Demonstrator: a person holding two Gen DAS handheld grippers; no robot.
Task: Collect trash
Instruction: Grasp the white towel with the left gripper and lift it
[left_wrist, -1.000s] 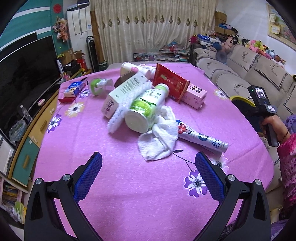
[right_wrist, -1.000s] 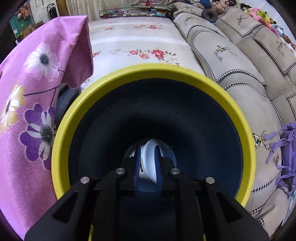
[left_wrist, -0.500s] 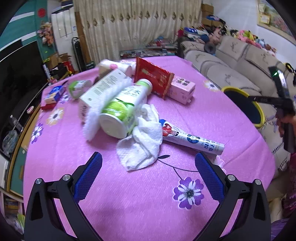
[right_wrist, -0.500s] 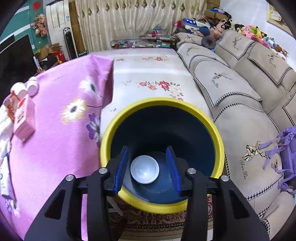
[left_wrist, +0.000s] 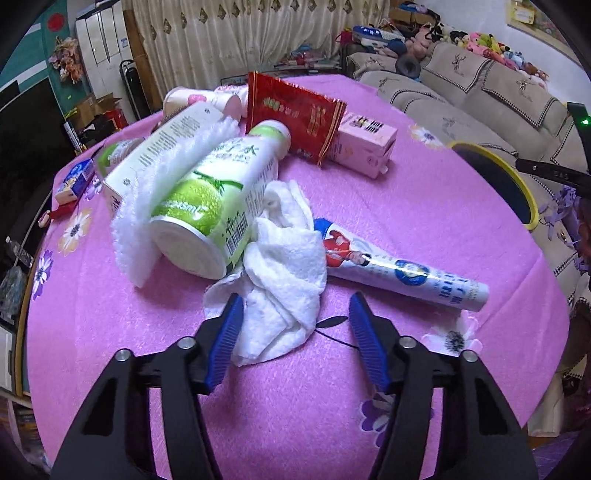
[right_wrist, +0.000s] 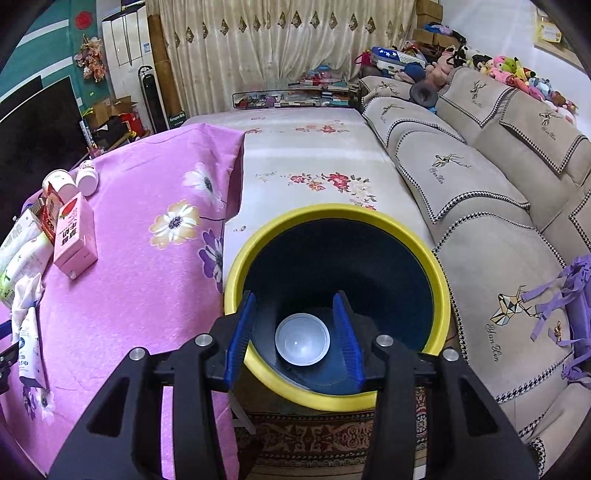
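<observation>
Since a second ago, the left hand-held gripper (left_wrist: 293, 325) has advanced across the pink surface (left_wrist: 424, 206) and narrowed, so its blue fingers (left_wrist: 226, 341) now straddle the near end of the crumpled white tissue (left_wrist: 280, 273); the jaws stand apart, with the left pad just beside the paper and the right pad clear of it. Behind the tissue lies a green-and-white bottle (left_wrist: 218, 199) on its side, touching it, and a printed tube (left_wrist: 399, 269) angles away to the right with its tail near the surface's right edge. Farther back sit a red packet (left_wrist: 291, 114) and a pink carton (left_wrist: 364, 147). Bare cloth lies open in front of the tissue and to the left of the bottle.

Meanwhile the right hand-held gripper (right_wrist: 299, 339) has lifted out of the yellow-rimmed bin (right_wrist: 334, 400), where a second ago it was deep inside holding a white cup. Its jaws are now released and hold nothing, and the white cup (right_wrist: 302, 339) rests at the bottom of the bin. The bin stands just beside the hanging edge of the surface's cloth, between it and the sofa (right_wrist: 498, 229); whether it touches the cloth is hard to tell.
</observation>
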